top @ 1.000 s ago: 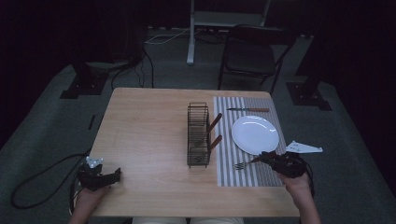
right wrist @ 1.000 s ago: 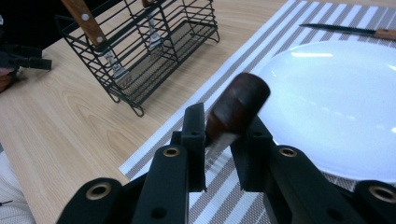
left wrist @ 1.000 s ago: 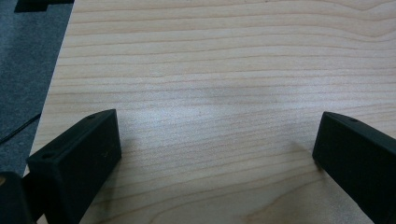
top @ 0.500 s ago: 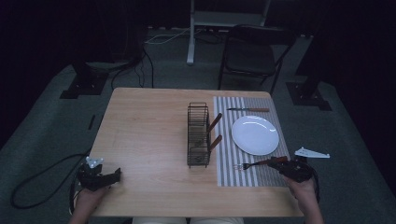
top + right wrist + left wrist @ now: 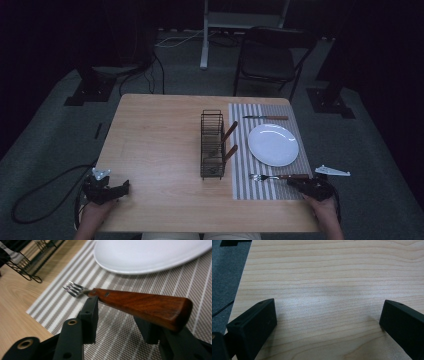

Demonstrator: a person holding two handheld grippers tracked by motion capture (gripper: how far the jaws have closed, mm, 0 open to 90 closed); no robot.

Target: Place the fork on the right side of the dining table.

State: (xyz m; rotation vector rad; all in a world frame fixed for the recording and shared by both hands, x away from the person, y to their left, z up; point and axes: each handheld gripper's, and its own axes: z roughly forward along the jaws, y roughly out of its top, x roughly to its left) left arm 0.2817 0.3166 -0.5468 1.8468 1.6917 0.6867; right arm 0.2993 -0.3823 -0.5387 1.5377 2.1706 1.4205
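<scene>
A wood-handled fork (image 5: 277, 176) lies flat on the striped placemat (image 5: 260, 187), in front of the white plate (image 5: 273, 145). My right gripper (image 5: 296, 182) sits at the fork's handle end. In the right gripper view the fork handle (image 5: 140, 302) runs between the two jaws of the right gripper (image 5: 117, 313), which stand apart and looser than the handle is wide, so it is open. My left gripper (image 5: 125, 187) rests near the table's front left corner. Seen close, the left gripper (image 5: 327, 315) is wide open over bare wood.
A black wire rack (image 5: 212, 145) stands mid-table with two wood-handled utensils leaning in it. A knife (image 5: 265, 118) lies at the mat's far end. A chair (image 5: 270, 60) and stands are behind the table. The table edge (image 5: 200, 231) is just in front of both hands.
The right gripper has carried the fork a little toward the front right and lowered it onto the mat, and its jaws have loosened. The left gripper has hardly moved.
</scene>
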